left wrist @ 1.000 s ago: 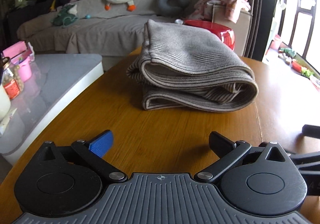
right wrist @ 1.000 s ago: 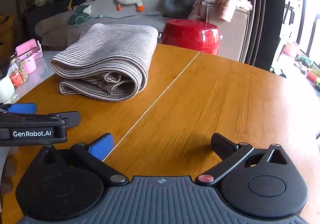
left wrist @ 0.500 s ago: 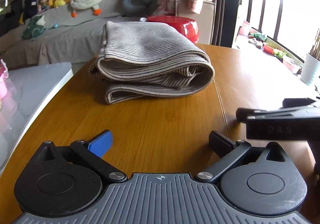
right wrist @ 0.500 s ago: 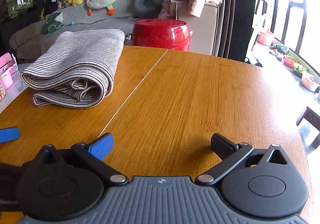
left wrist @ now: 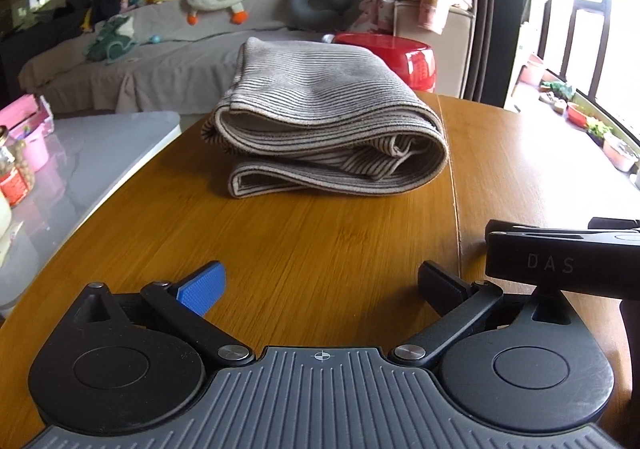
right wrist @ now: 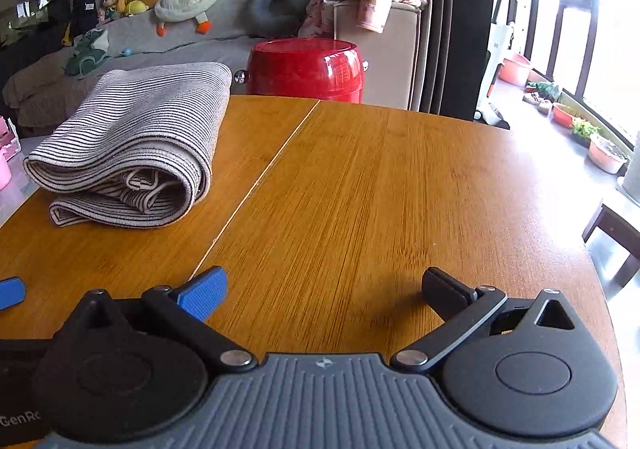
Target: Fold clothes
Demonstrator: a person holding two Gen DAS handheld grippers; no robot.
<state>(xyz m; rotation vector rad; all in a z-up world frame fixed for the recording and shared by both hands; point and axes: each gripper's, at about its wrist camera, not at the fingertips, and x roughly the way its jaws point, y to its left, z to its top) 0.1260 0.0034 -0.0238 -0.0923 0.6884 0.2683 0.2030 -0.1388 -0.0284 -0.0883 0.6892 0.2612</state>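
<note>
A grey striped garment [left wrist: 324, 129] lies folded in a thick bundle on the wooden table [left wrist: 320, 241], ahead of my left gripper [left wrist: 320, 285]. In the right wrist view the garment [right wrist: 132, 145] sits at the far left of the table [right wrist: 380, 189]. My left gripper is open and empty, well short of the garment. My right gripper [right wrist: 324, 289] is open and empty over bare wood, to the right of the garment. The right gripper's body [left wrist: 560, 261] shows at the right edge of the left wrist view.
A red round stool [right wrist: 306, 67] stands behind the table's far edge. A grey side table [left wrist: 72, 169] with pink boxes and a jar is at the left. A sofa [left wrist: 160, 61] with plush toys is behind. The table's rounded edge [right wrist: 592, 249] drops off at the right.
Both views have swung back toward the left after a turn to the right. The right gripper stays beside the left one. The garment has not moved.
</note>
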